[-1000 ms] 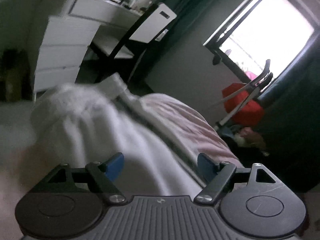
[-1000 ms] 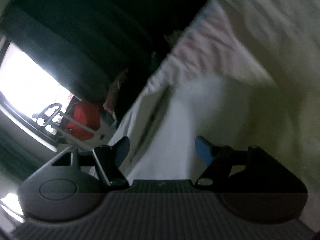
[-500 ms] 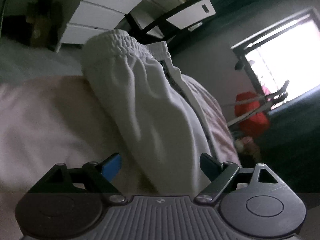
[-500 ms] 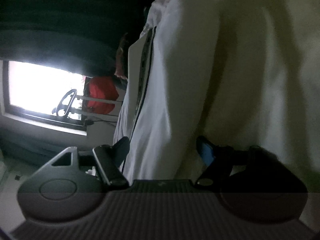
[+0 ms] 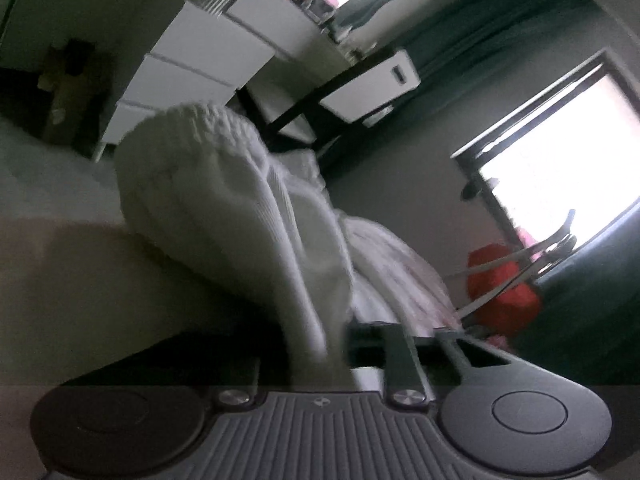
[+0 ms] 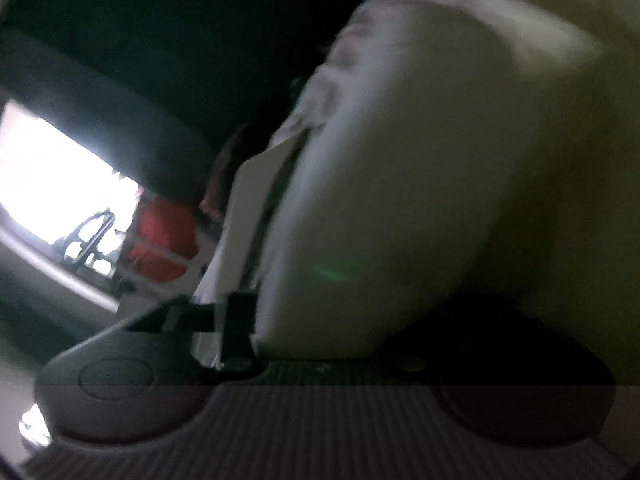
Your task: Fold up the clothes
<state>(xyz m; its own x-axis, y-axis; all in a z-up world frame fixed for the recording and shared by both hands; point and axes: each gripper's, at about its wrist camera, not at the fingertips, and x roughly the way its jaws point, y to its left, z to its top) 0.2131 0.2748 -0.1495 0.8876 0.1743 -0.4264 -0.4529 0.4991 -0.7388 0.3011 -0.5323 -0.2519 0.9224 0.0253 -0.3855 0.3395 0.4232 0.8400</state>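
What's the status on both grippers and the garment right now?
Left gripper shut on white garment. Right gripper pressed into the same cloth, state unclear. Garment bunched on the bed. Nothing in the way.

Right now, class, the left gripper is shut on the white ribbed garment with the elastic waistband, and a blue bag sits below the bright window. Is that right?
Not quite. The bag below the bright window is red, as the left wrist view shows. The left gripper is indeed shut on the white ribbed garment with the elastic waistband.
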